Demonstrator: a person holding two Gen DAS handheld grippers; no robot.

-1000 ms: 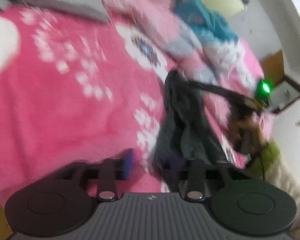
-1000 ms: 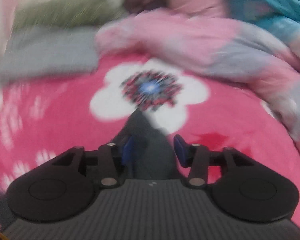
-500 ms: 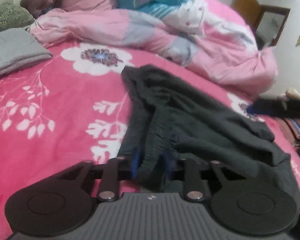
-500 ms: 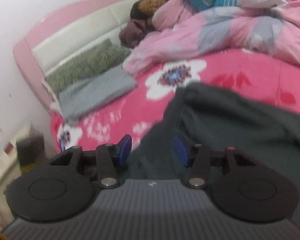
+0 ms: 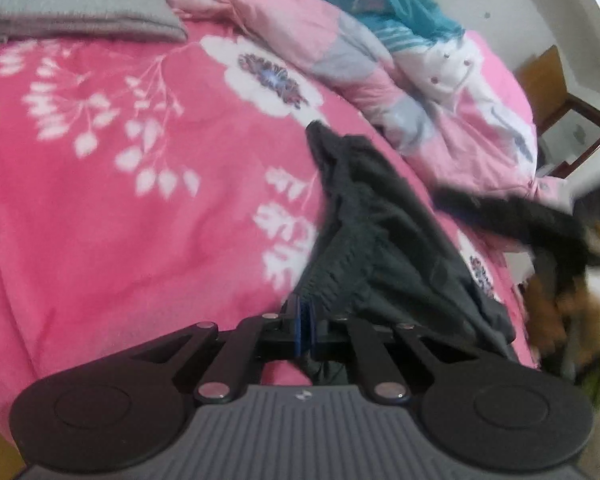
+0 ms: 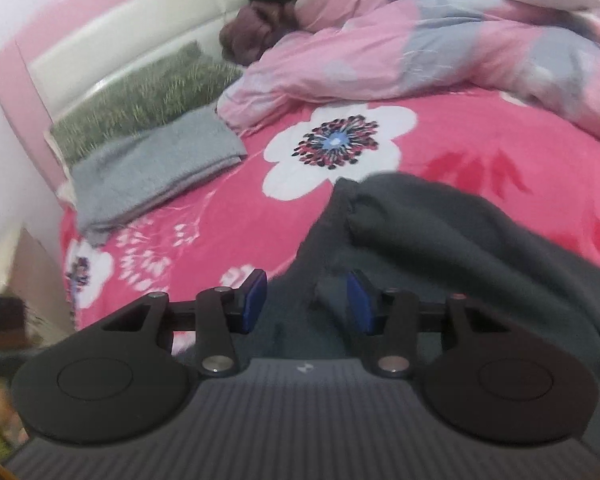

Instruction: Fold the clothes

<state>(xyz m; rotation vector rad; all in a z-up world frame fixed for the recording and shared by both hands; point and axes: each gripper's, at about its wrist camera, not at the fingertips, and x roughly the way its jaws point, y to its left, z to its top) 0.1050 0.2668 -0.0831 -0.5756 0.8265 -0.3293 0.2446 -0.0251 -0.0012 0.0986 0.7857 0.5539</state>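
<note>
A dark grey garment (image 5: 384, 248) lies crumpled on the pink flowered bedspread (image 5: 140, 208), stretching away from me. My left gripper (image 5: 303, 322) is shut on the garment's ribbed near edge, blue pads pressed together with cloth pinched between them. In the right wrist view the same dark garment (image 6: 452, 240) fills the lower right. My right gripper (image 6: 306, 300) stands open just above it, and cloth lies between and below its blue pads (image 6: 256, 292) without being pinched. A dark, blurred shape at the far right of the left wrist view looks like the other gripper (image 5: 580, 224).
A folded grey garment (image 6: 148, 168) and a green pillow (image 6: 140, 96) lie by the pink headboard (image 6: 100, 36). A rumpled pink, grey and teal duvet (image 5: 400, 64) runs along the bed's far side. The bed edge drops off at right beside wooden furniture (image 5: 556, 92).
My left gripper's jaws have closed fully on the garment's edge and its view has swung left. The right gripper stays open and has come closer over the dark cloth.
</note>
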